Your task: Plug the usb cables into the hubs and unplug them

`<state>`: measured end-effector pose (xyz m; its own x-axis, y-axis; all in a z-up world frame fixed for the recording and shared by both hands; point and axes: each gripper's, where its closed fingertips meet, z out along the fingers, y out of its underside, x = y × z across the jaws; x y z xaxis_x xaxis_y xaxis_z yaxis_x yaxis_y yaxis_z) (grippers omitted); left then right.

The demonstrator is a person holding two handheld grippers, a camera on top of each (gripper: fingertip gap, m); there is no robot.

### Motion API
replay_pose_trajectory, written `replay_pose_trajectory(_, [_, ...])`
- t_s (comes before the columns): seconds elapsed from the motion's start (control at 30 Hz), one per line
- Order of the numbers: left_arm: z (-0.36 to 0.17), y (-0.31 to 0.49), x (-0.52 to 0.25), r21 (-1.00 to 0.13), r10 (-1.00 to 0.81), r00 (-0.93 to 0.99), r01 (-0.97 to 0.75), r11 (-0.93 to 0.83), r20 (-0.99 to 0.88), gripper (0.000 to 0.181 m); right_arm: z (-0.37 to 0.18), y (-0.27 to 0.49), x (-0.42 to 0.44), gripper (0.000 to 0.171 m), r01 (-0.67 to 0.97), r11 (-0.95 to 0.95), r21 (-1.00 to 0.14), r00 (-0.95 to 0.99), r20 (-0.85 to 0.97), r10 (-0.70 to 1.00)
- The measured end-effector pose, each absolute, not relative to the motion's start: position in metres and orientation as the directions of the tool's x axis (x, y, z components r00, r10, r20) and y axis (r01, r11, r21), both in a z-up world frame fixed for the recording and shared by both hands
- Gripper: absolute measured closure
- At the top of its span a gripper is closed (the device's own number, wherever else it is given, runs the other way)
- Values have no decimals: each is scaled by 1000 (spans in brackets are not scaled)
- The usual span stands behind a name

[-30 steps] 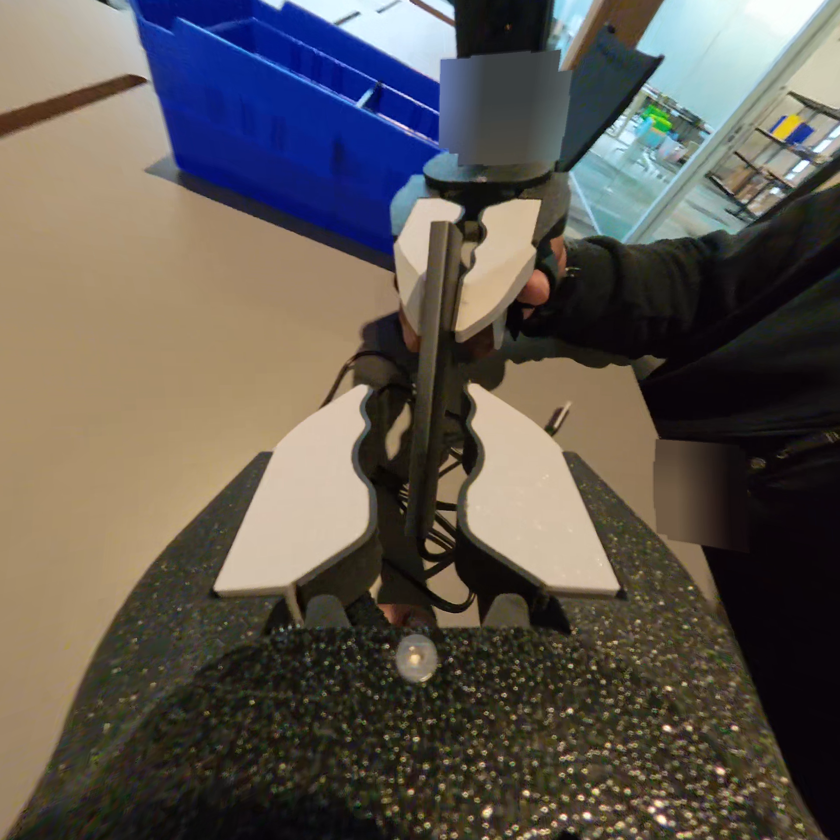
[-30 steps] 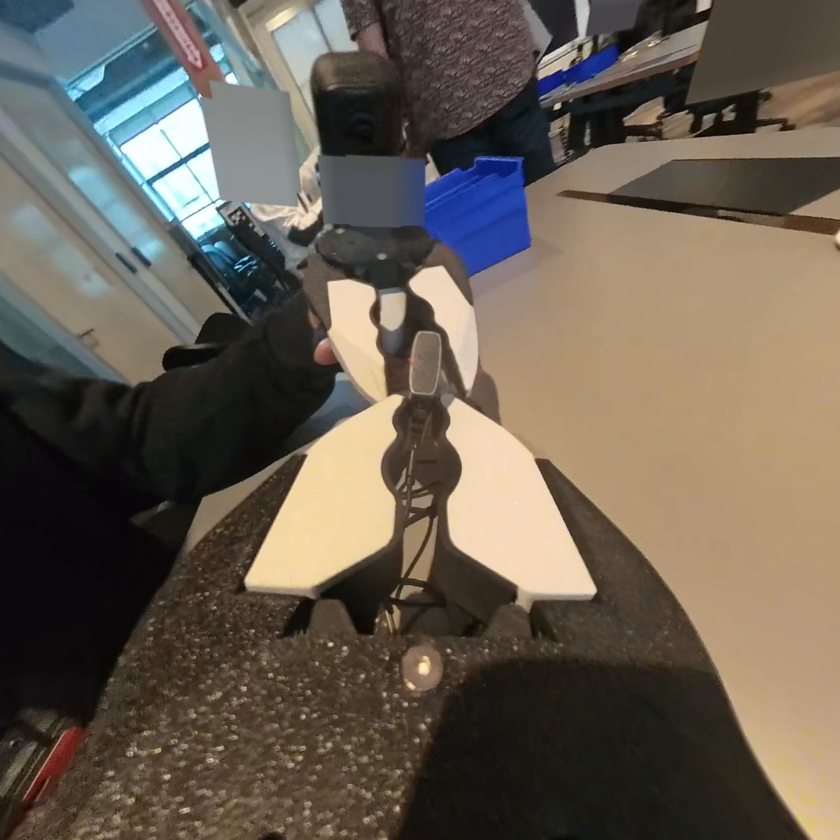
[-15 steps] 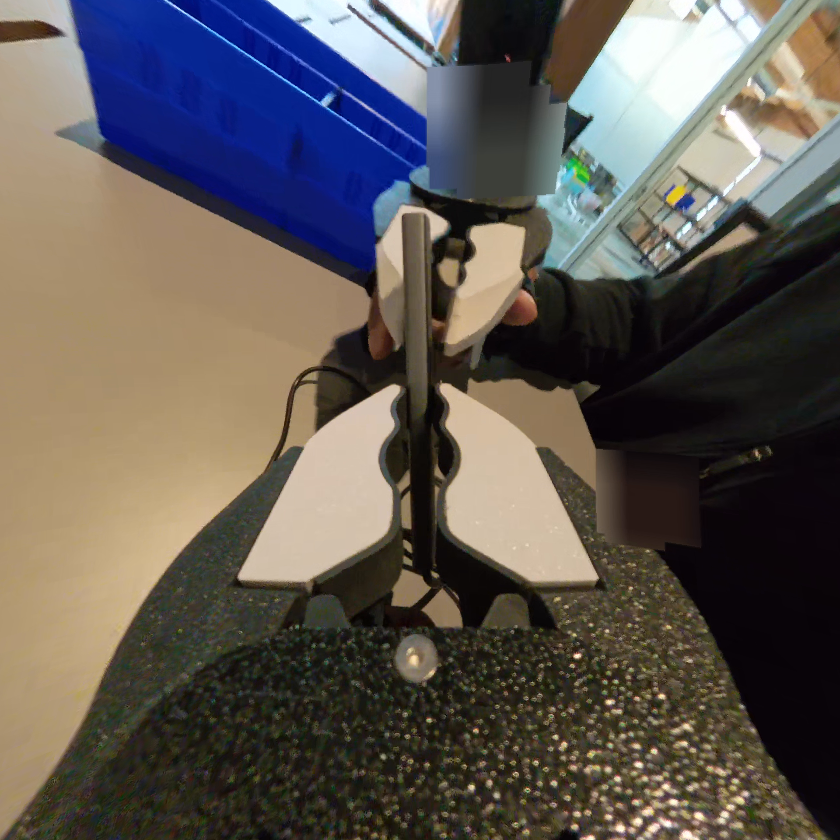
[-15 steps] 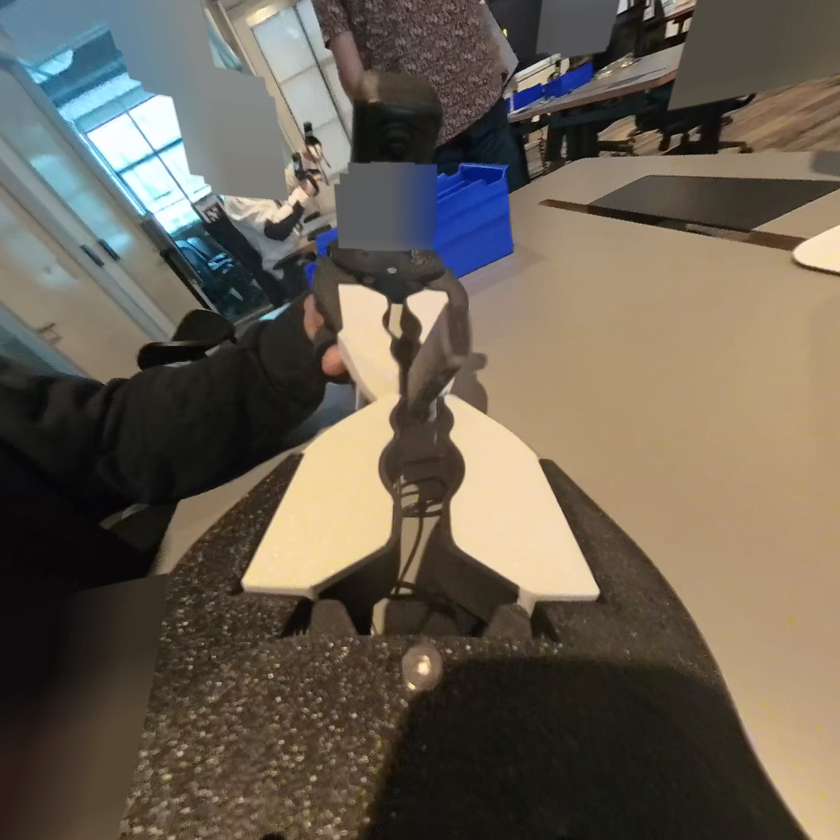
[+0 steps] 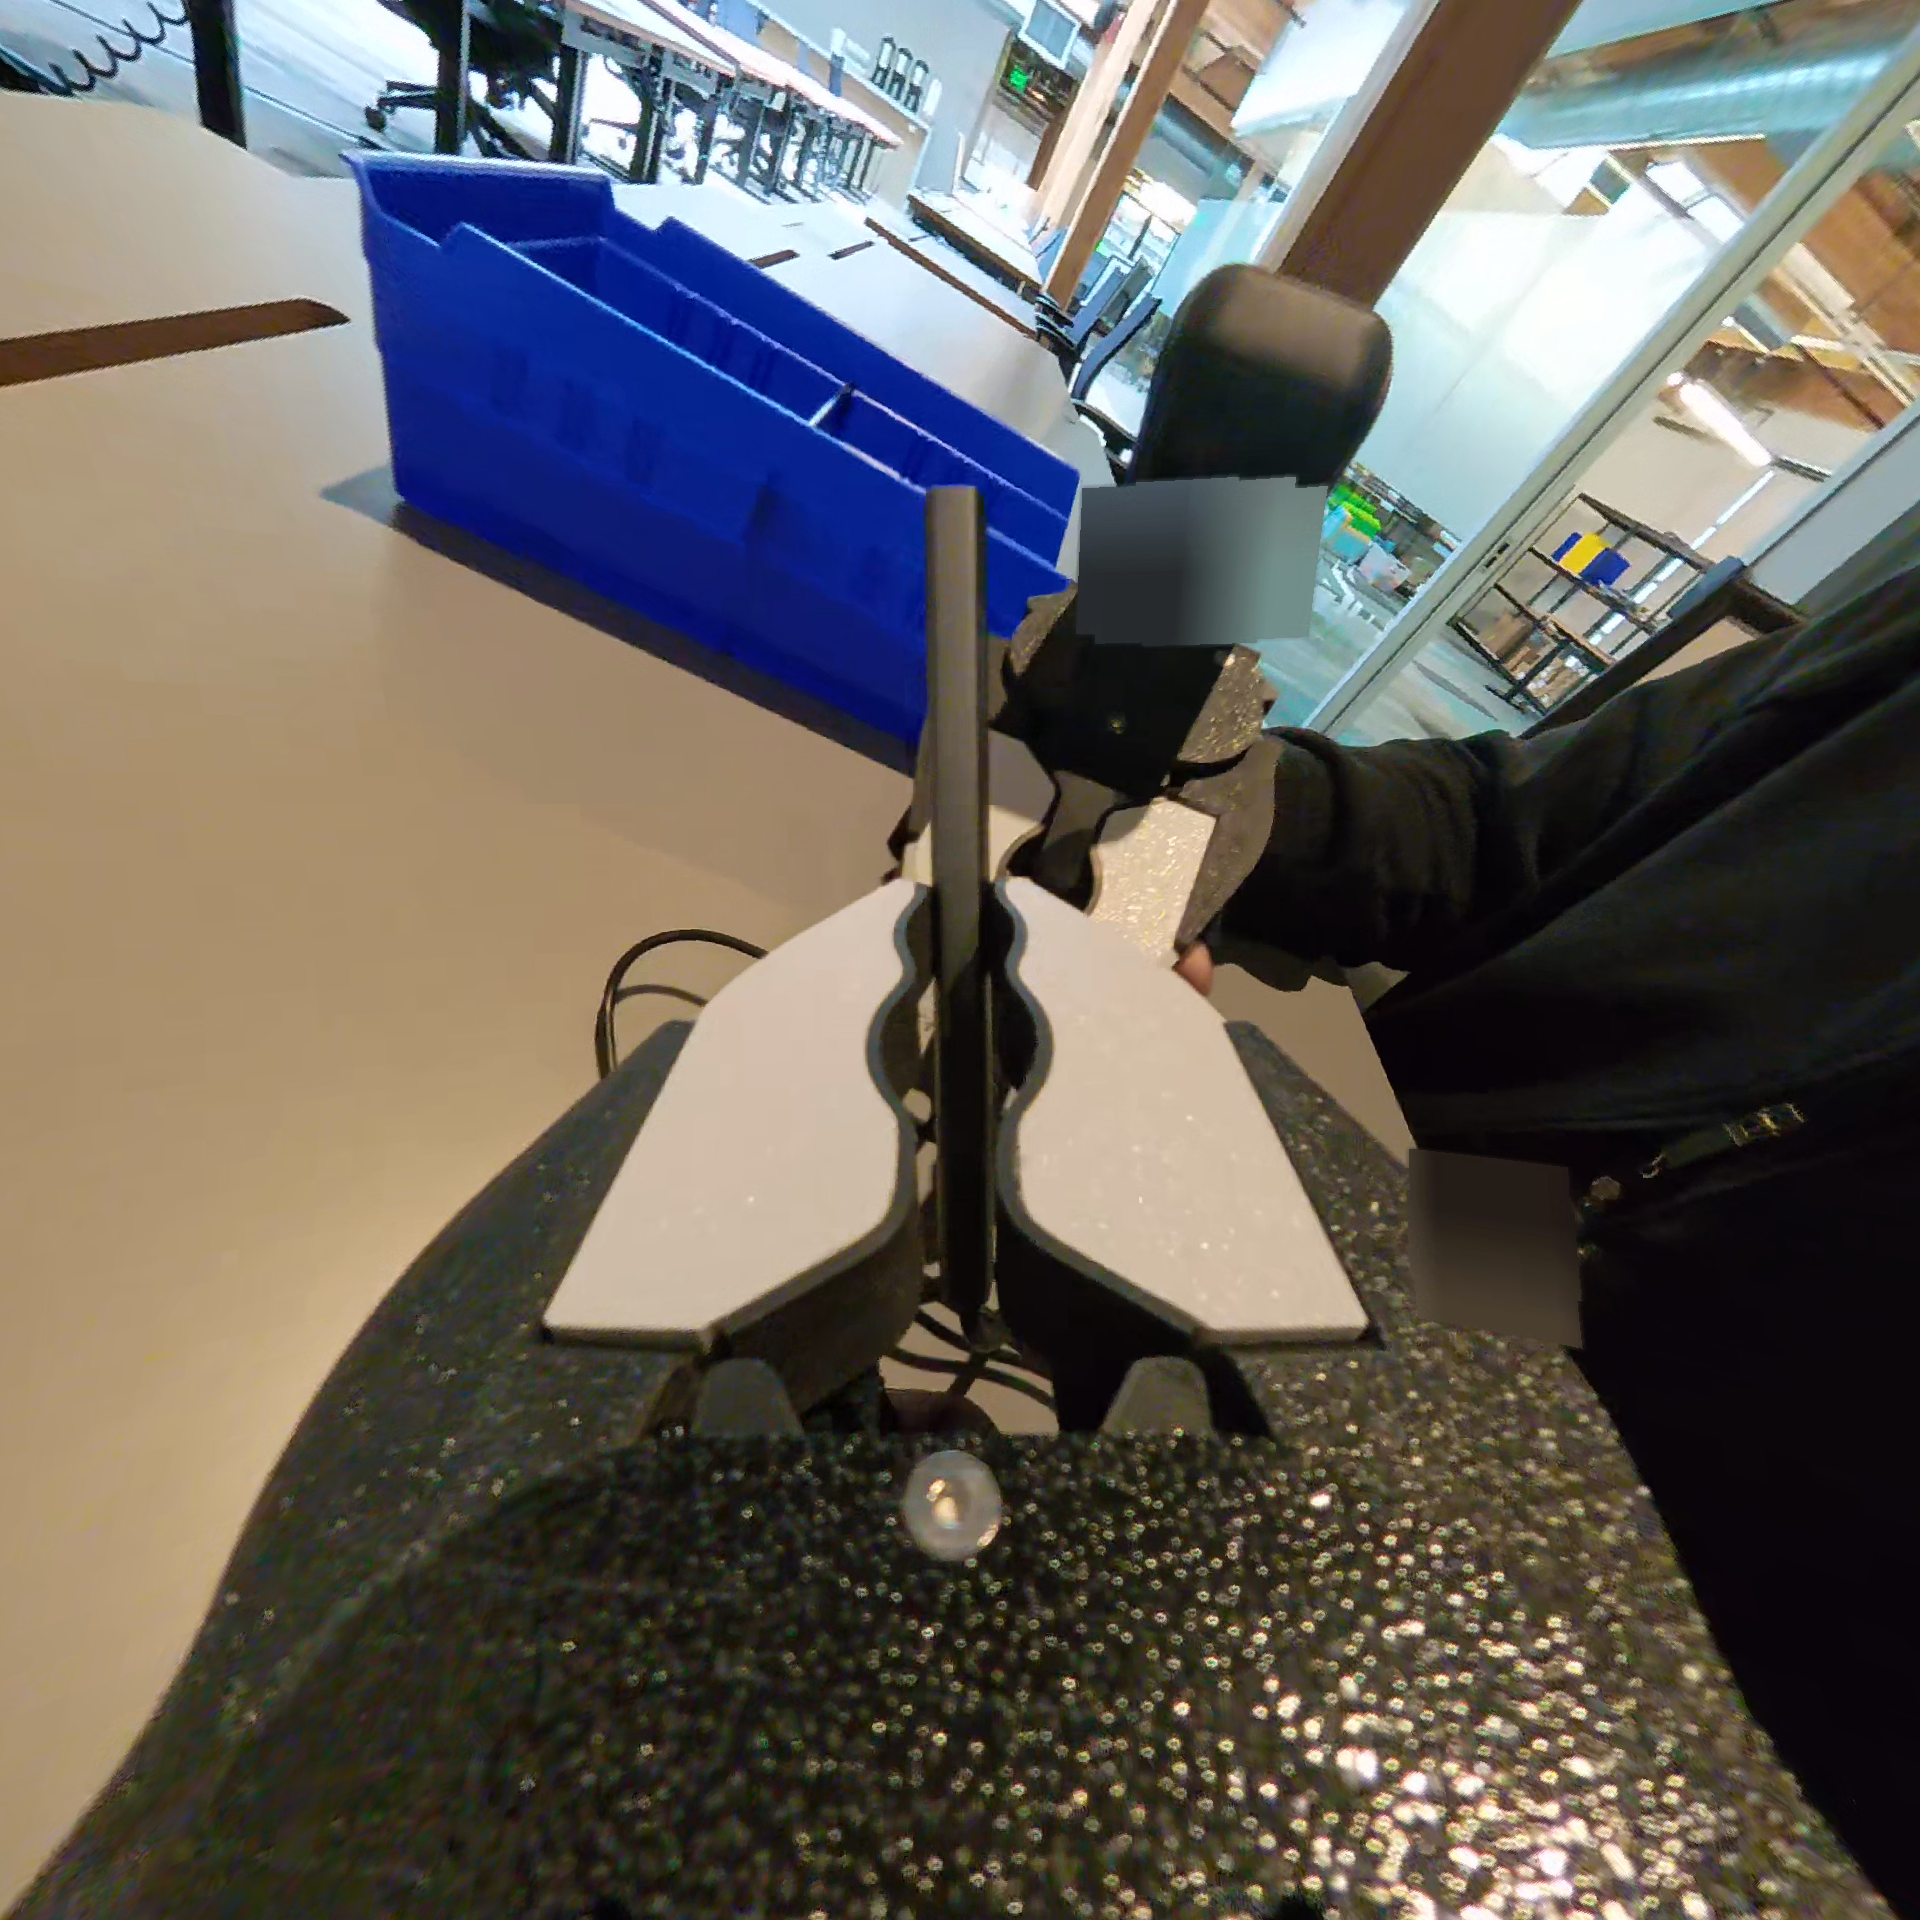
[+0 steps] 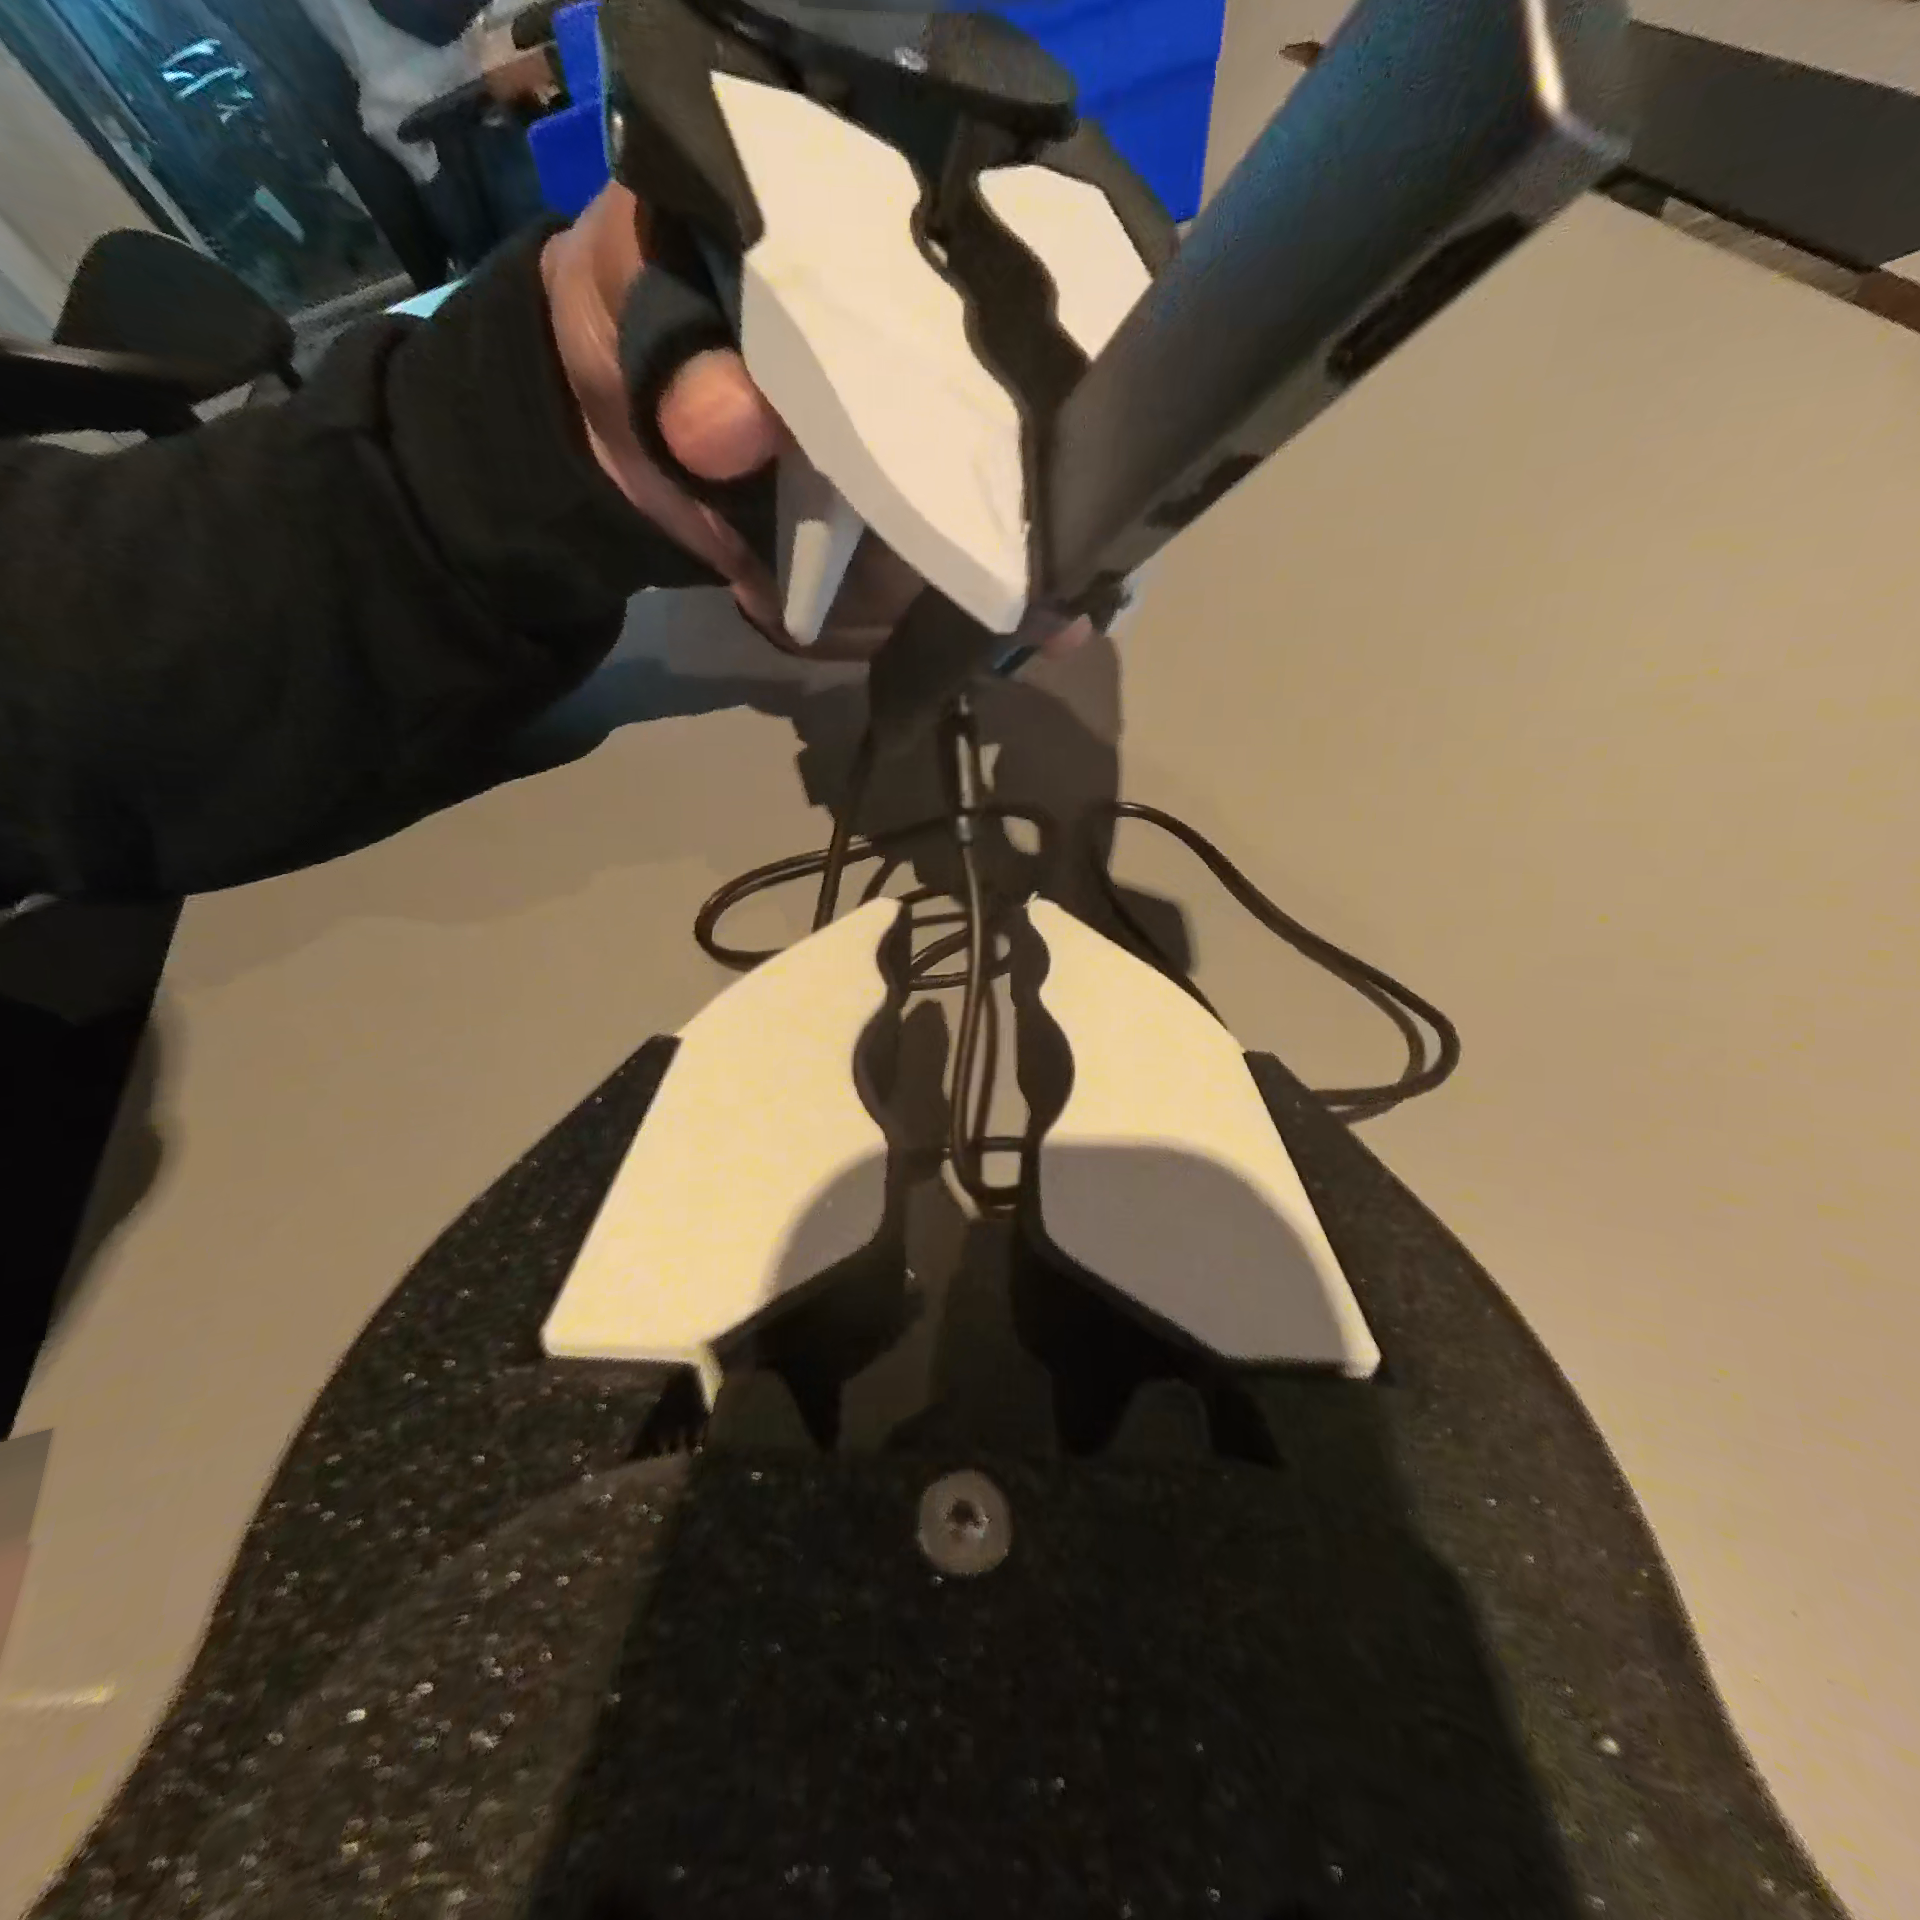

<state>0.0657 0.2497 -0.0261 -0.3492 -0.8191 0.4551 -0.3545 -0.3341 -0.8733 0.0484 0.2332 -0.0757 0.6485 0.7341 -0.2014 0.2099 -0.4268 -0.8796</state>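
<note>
Left wrist view: the left gripper [image 5: 958,914] is clamped on a dark hub [image 5: 956,727] standing edge-on between its fingers. The right gripper [image 6: 966,914] is closed to a narrow gap around a thin black cable [image 6: 971,997]; whether it pinches it I cannot tell. Bare table [image 5: 260,779] spreads left, up to a blue bin [image 5: 644,416].

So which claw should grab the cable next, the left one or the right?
Right. The left claw is busy clamping the hub, while the right claw sits open with the cable between its fingers.
</note>
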Motion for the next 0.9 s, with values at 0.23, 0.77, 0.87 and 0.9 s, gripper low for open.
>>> replay_pose_trajectory(0.23, [-30,248,67,-863,-799,-363,-359,-354,479,172,-76,233,50,168,210,-425,-881,650,-199,733])
replay_pose_trajectory(0.77, [-36,240,69,-860,-800,-372,-394,-323,471,172,-87,229,49,168,366,-369,-854,661,-41,749])
replay_pose_trajectory(0.87, [-37,240,67,-855,-794,-376,-406,-322,478,172,-88,229,50,169,383,-371,-846,658,-32,752])
replay_pose_trajectory(0.9, [-39,241,66,-852,-792,-375,-411,-323,481,172,-88,229,51,169,388,-372,-843,659,-28,751])
